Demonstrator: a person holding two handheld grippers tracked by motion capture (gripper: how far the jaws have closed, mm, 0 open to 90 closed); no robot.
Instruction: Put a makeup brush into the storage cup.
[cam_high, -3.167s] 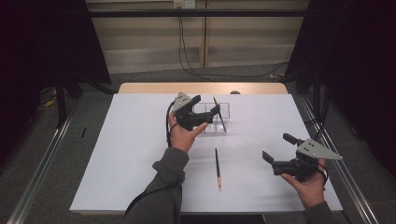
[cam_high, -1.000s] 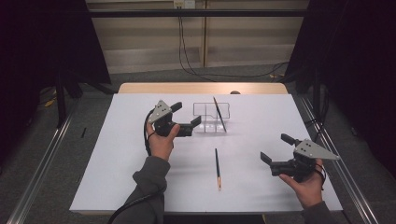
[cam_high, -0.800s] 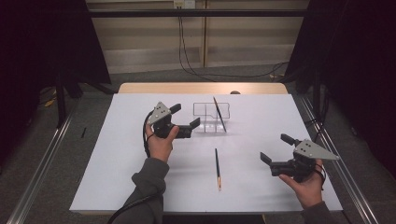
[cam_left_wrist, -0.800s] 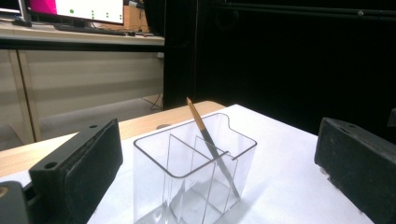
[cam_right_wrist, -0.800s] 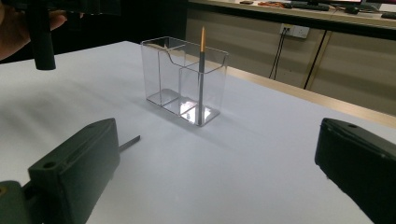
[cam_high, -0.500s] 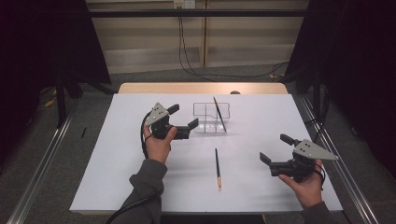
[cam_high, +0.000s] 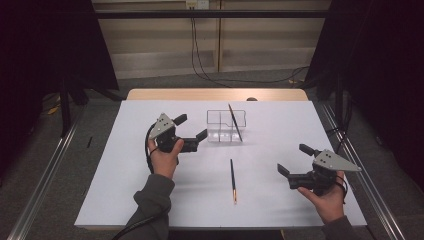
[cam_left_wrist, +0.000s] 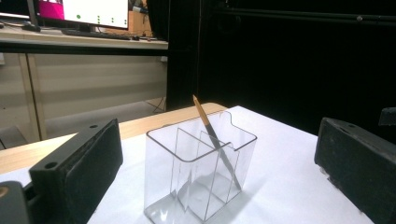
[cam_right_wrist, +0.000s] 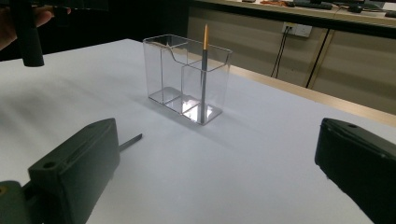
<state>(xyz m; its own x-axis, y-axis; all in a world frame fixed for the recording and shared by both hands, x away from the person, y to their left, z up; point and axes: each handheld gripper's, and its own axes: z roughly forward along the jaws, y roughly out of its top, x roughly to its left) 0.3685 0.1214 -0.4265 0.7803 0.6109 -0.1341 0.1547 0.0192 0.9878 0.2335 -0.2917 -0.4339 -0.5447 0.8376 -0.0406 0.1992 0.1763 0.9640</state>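
A clear plastic holder (cam_high: 226, 127) with several compartments stands on the white table, back of centre. One pencil (cam_high: 234, 121) leans inside it, tip down, at its right end (cam_left_wrist: 212, 135) (cam_right_wrist: 204, 70). A second pencil (cam_high: 233, 180) lies flat on the table in front of the holder, and its end shows by the right gripper's left jaw (cam_right_wrist: 130, 141). My left gripper (cam_high: 191, 126) is open and empty, held just left of the holder (cam_left_wrist: 201, 172). My right gripper (cam_high: 294, 159) is open and empty at the front right, facing the holder (cam_right_wrist: 187, 74).
A white sheet (cam_high: 125, 200) covers the table, with a wooden strip (cam_high: 215, 94) at the far edge. Metal rails (cam_high: 45, 185) run along both sides. Cables hang on the back wall (cam_high: 195, 45). The left hand (cam_right_wrist: 28, 23) shows far off in the right gripper view.
The left gripper has drawn back to the left, away from the holder, leaving a pencil standing in it; over the last second it barely moved. The right gripper shifted slightly.
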